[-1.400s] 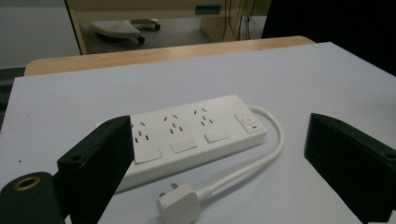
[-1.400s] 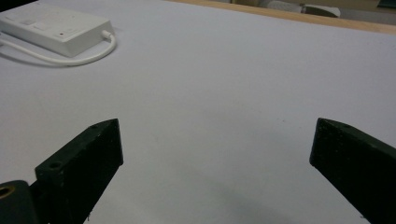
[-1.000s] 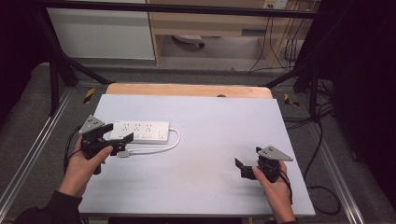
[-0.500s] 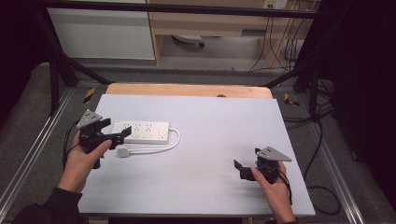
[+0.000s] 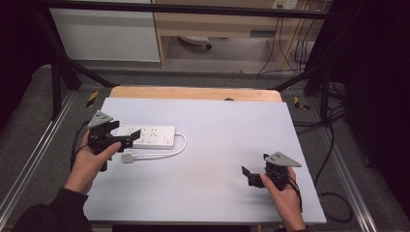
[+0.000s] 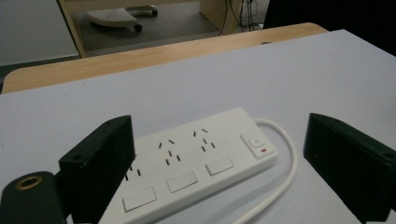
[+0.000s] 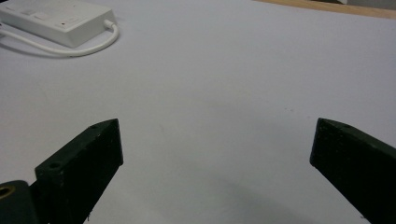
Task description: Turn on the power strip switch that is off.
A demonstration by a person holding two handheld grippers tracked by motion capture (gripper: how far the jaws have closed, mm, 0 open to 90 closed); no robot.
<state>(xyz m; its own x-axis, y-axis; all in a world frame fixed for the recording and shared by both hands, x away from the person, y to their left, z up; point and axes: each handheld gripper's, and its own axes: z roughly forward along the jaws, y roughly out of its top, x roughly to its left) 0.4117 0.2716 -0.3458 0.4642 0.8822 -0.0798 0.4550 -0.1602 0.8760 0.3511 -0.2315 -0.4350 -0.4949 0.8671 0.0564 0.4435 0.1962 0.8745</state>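
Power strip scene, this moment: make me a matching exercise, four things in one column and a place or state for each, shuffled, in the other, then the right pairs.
Things:
1. power strip
2. white plug
3. left hand-held gripper
4. right hand-held gripper

Places or states:
A. jaws open over bare table, far from the strip
B. lies flat on the table's left part, sockets up
C. jaws open, right at the strip's left end
D. at the end of the white cord, in front of the strip

Pairs: 1-B, 2-D, 3-C, 4-A
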